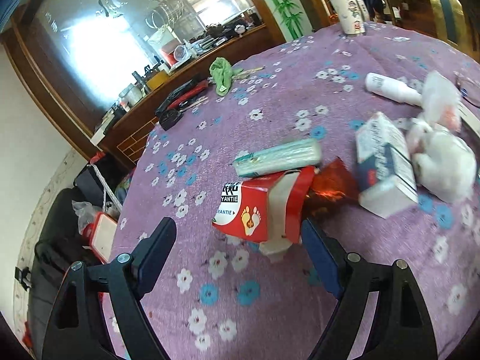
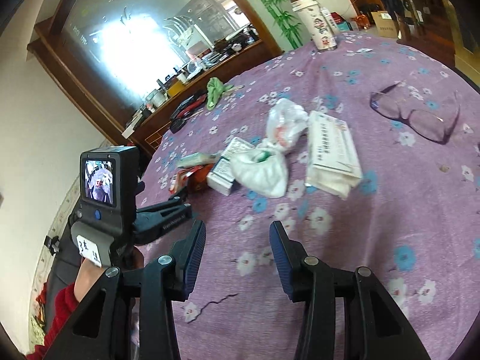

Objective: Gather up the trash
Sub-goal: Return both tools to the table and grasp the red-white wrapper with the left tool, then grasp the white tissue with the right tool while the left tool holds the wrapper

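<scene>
Left gripper [image 1: 240, 234]: jaws wide, nothing clamped. Red box [image 1: 258, 207] lies on the cloth [image 1: 270, 300] just past them, at 12 o'clock. Tissue pack [image 1: 277, 157] touches it beyond; white carton [image 1: 385, 165] at 2 o'clock. Right gripper [image 2: 237, 240]: jaws part-open, empty.

I note eyeglasses [image 2: 415, 114] near the desk's [image 2: 390, 210] right edge, a tall cup [image 2: 318, 24] at its far edge, and a green cloth [image 2: 216, 91] at the far-left edge.
</scene>
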Motion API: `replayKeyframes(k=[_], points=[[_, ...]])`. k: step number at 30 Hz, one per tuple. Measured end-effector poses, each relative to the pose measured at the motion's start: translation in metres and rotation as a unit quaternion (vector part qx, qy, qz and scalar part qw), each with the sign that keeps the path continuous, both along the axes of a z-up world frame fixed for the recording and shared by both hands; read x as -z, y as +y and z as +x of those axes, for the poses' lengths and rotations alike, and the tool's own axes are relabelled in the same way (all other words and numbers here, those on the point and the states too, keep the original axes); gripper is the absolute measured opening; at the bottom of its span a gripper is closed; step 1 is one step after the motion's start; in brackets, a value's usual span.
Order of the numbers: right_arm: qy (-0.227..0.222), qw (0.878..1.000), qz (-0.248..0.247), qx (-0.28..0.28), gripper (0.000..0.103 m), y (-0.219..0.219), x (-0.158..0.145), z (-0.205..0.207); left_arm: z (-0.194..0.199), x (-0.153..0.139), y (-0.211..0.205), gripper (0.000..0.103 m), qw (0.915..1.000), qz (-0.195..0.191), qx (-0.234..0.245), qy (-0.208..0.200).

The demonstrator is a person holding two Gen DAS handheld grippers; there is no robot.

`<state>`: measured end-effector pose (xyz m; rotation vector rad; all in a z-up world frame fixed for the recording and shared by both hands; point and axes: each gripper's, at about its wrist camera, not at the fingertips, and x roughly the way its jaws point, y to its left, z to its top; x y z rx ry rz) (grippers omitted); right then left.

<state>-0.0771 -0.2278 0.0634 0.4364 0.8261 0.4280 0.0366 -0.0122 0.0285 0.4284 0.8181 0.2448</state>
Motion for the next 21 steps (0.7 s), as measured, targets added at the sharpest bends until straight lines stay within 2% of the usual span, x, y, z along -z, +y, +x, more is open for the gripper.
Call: replayKeyframes(k=[3,5,7,11,16,21], points=[[0.003,1.0,0.003,0.006,0.048,-0.007,0.002,0.001,0.005,-0.002,0.011,0.083,0.9998,-0.018,-0.002,-0.011],[0.005,1.0,0.004,0.009,0.048,-0.009,0.003,0.002,0.008,-0.003,0.019,0.06,0.9992,-0.037,-0.003,-0.015],[0.007,1.0,0.005,0.01,0.048,-0.01,0.005,0.004,0.014,-0.001,0.031,0.015,0.9976,-0.068,-0.013,0.003],[0.008,1.0,0.001,0.005,0.048,-0.004,0.006,0.006,0.015,0.0,0.053,0.011,0.9932,-0.113,-0.029,0.004],[0.008,1.0,-0.012,0.003,0.049,0.005,0.005,0.012,0.003,-0.007,0.082,0.01,0.9784,-0.203,-0.038,0.005],[0.007,1.0,-0.025,0.009,0.051,0.012,0.002,0.024,-0.021,-0.012,0.098,0.01,0.9699,-0.241,-0.036,-0.001]])
